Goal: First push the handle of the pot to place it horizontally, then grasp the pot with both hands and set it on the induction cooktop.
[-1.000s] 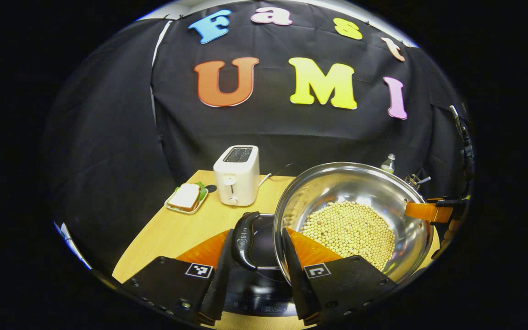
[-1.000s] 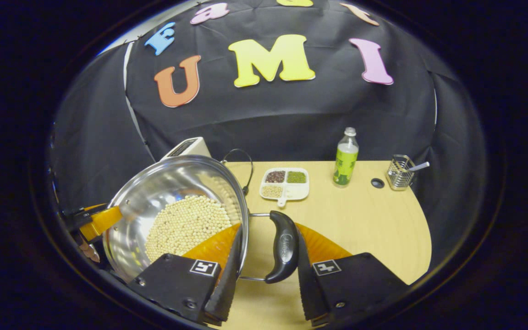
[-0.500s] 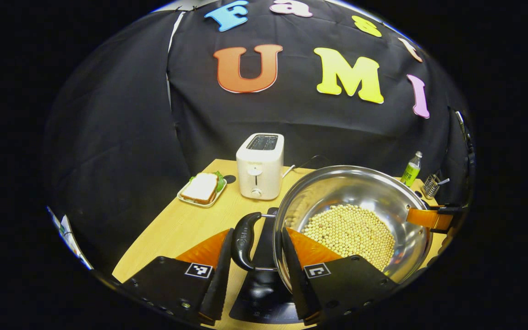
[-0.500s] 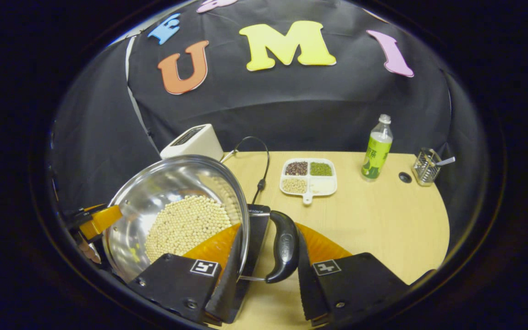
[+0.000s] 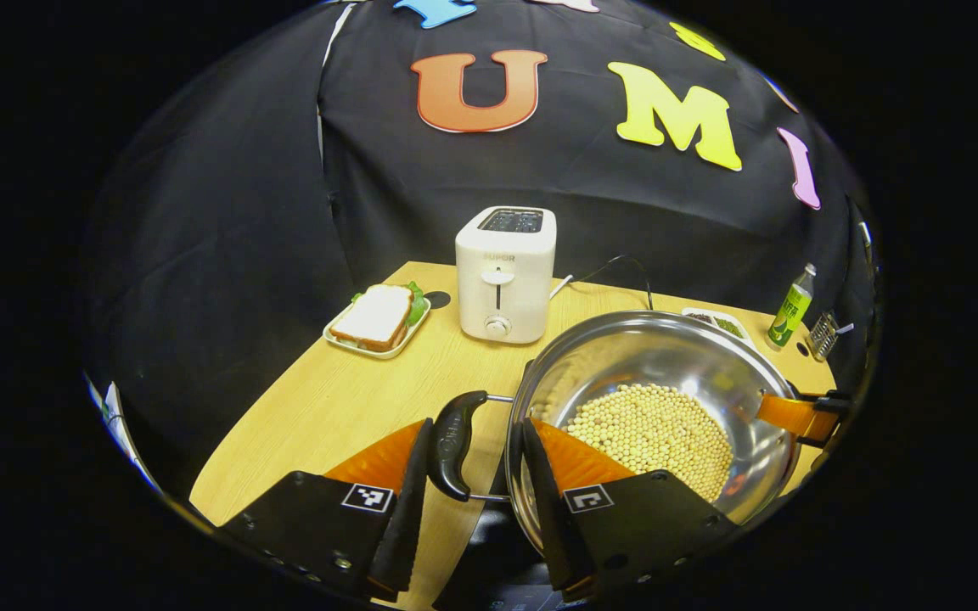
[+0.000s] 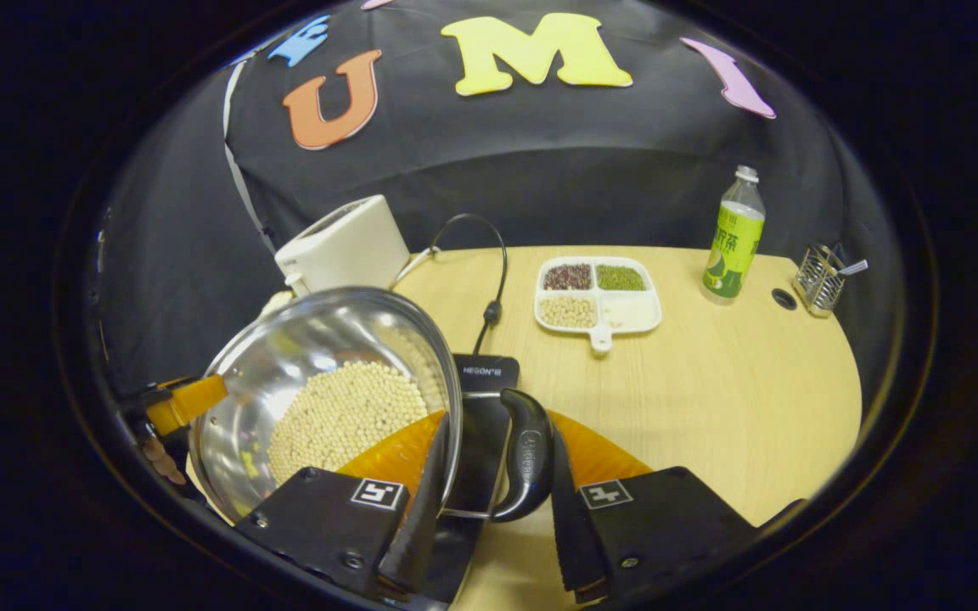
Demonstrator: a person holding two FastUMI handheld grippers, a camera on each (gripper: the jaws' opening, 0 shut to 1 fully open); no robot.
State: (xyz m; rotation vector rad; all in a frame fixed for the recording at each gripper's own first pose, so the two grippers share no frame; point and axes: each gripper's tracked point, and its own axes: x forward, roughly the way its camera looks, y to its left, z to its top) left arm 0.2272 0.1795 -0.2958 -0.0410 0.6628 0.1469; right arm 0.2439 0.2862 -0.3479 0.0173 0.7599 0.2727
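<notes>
My left jaws stand around the black curved handle [image 5: 453,444] on one side of the round stainless-steel pot [image 5: 667,356], at the bottom centre of the left gripper view. One finger lies against the handle's outer side; the other sits inside the pot rim. Whether both press on the handle, I cannot tell. The left gripper [image 5: 472,501] points up-frame toward the white two-slot toaster [image 5: 504,273].

My right jaws straddle the opposite black handle [image 6: 529,462] at the bottom centre of the right gripper view. The right gripper [image 6: 493,509] has one finger inside the rim and one just outside the handle; firm contact cannot be confirmed.

The pot holds a layer of pale round beans [image 6: 345,416]. It sits above the black flat induction cooktop [image 6: 480,399], whose edge shows under the rim in the lower centre of the right gripper view. Whether it touches the cooktop, I cannot tell.

On the light wooden table [image 6: 710,382]:
- a white four-compartment tray [image 6: 598,297], centre;
- a green-labelled plastic bottle [image 6: 733,238], upper right;
- a sandwich on a small plate [image 5: 377,318], centre left of the left gripper view.
</notes>
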